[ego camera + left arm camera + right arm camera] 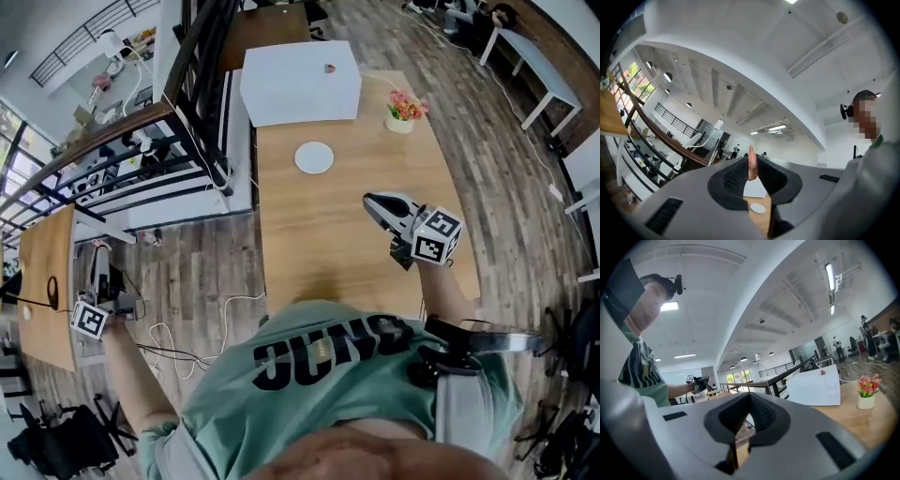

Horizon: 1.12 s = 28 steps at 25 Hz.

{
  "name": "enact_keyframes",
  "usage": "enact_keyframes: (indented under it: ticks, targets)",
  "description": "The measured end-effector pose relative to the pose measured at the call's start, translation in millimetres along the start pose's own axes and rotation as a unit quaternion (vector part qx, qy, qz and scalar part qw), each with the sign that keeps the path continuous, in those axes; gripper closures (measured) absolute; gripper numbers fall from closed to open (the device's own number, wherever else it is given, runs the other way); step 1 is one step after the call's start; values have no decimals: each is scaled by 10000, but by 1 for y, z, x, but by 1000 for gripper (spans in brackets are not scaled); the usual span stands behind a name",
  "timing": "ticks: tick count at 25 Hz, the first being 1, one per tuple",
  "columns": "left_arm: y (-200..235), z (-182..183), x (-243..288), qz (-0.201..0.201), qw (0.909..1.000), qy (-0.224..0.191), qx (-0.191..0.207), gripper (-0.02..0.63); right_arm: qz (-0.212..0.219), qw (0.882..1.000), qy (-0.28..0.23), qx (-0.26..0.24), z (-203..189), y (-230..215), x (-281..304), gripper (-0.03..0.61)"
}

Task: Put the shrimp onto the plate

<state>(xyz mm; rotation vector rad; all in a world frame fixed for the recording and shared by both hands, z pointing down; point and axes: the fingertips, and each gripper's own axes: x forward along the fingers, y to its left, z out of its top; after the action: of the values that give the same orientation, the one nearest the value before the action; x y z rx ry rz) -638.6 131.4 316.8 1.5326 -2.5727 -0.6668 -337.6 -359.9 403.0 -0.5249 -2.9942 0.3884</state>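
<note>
The carrying step is under way: the left hand-held gripper (99, 262) is pinching a slim pink shrimp (751, 165) between its ribbed pads, with the tail end poking out above the tips, so the shrimp is sitting in that grip rather than on the plate (313, 157). In the head view this hand-held gripper is hanging well off the desk (319, 253), out at about 9 o'clock from the person and over the wooden floor. The round white plate is lying bare toward 12 o'clock, just in front of the white box (300, 82), with a small flower pot (401, 112) off at 1 o'clock. The right hand-held gripper (373, 202) is hovering over the desk at about 2 o'clock, its jaws closed together on nothing. Judging from this, the next move is calling for swinging the left arm in over the desk edge, tipping the jaws downward above the plate's centre, and only then letting go.
</note>
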Motion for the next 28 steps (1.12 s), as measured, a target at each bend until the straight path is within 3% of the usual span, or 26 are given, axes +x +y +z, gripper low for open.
enact_keyframes:
  ticks: [4,9,14,23,28]
  targets:
    - [22,34,13,-48,9986,217,470,551,-161,9997,-26,181,-27,-4,13,574]
    - [74,76,29,-166,9969,314,700,551,-458,9981,61,396,-53,16,26,574]
    - [99,101,61,-187,9968,347,702,551,-758,9965,85,339,-45,11,14,574]
    - [101,68,147,-155,9952,775,578,551,-864,9959,37,267,-32,-34,2,574]
    - [97,30,210,-232,9895,1279,624,551,-931,9948,-31,401,-42,-58,1,574]
